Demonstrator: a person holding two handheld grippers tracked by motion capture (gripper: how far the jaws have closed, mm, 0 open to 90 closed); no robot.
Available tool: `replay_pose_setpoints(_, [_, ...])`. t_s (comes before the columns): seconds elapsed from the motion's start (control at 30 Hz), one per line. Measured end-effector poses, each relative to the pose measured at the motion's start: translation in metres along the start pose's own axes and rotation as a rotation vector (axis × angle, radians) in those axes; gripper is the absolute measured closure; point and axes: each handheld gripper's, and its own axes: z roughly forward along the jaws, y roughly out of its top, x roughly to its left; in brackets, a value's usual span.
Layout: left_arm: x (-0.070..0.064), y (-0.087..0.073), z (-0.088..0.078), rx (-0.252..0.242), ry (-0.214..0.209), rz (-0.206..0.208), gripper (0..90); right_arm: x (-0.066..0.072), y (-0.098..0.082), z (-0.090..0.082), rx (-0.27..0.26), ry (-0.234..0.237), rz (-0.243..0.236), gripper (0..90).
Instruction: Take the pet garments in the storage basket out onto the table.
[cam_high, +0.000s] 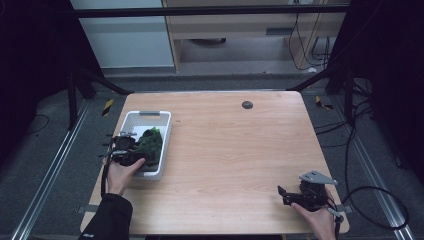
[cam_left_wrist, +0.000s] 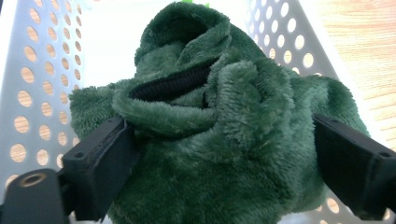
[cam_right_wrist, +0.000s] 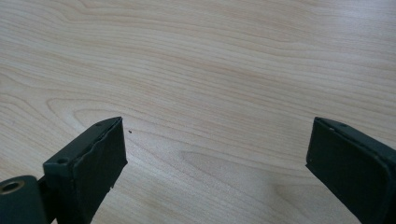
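dark green plush fabric item (cam_left_wrist: 205, 135), bunched with a black ribbed strip in its folds, sits in our white perforated plastic basket (cam_high: 131, 120). our left gripper (cam_left_wrist: 219, 154) spreads around it; our right gripper (cam_right_wrist: 215, 154) hangs open over the light wooden table (cam_high: 235, 150).

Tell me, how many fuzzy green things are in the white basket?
1. A fuzzy green cloth lies bunched in the white basket, between the left gripper's open jaws. Something smaller could hide underneath.
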Motion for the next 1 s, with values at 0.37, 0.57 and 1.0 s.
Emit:
replay_pose_setpoints(0.37, [0.006,-0.007,0.004,-0.002,0.029,-0.049,50.4,0.000,0.000,0.001,0.002,0.002,-0.010,4.9])
replay_pose_setpoints(0.57, [0.008,-0.007,0.001,-0.008,0.040,-0.052,74.6,0.000,0.000,0.001,0.005,0.006,-0.007,4.9])
replay_pose_setpoints(1.0, [0.012,0.004,-0.023,-0.043,0.054,-0.044,81.9,0.000,0.000,0.001,0.007,0.011,-0.006,5.2])
